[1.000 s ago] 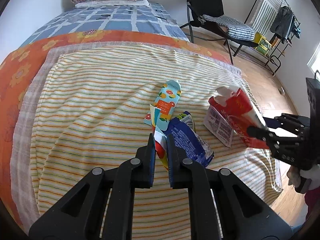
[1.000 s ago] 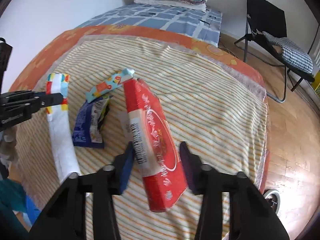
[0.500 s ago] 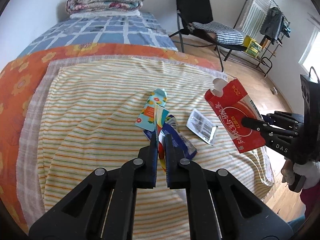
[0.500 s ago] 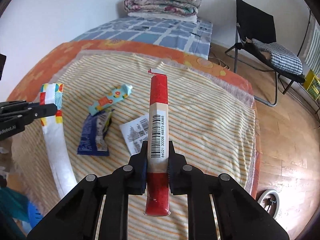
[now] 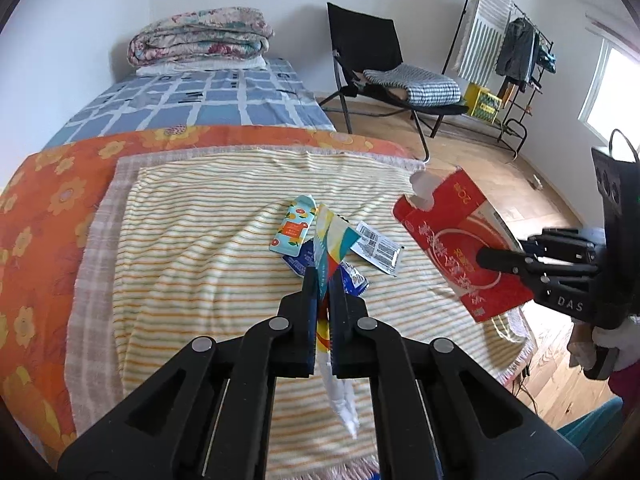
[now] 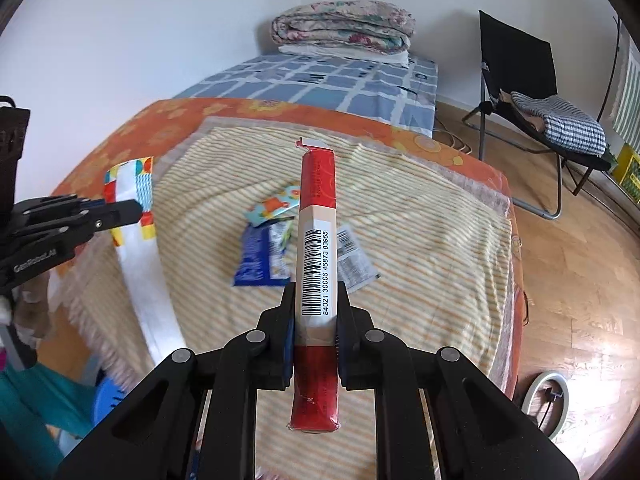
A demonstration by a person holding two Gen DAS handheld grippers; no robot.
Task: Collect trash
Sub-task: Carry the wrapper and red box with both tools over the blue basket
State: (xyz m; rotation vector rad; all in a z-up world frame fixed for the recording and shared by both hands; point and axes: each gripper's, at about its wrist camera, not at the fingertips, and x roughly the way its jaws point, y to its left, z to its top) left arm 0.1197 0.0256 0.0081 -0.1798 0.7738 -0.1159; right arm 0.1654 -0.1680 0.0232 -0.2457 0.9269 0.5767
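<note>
Looking along the left hand-held gripper (image 5: 325, 280), its two fingers were pinched nearly together on a long white wrapper (image 5: 330, 240) with coloured print, whose loose tail drooped below the jaws over the striped blanket (image 5: 192, 240) on the bed. Beyond it, an orange-and-teal sachet (image 5: 294, 226), a blue snack packet (image 5: 304, 258) and a barcode slip (image 5: 378, 246) lay close together on the blanket, uncollected. To the right, the other gripper held a flattened red carton (image 5: 456, 240) clear of the bed, tilted with its torn end up. From the right wrist view, the right hand-held gripper (image 6: 316, 300) was clamped tight across the narrow edge of that red carton (image 6: 318, 220), barcode side facing the camera, while the left gripper (image 6: 120, 210) at the far left held the white wrapper (image 6: 138, 248) hanging down past the bed's edge. The likeliest trouble, I judge, was the thin wrapper sliding out of its small pinch as it swung, or the carton twisting in a grip placed on its edge. A blue bin-like shape (image 6: 108, 396) showed low at the left, blurred; I could not tell what it was or whether it held anything.
</note>
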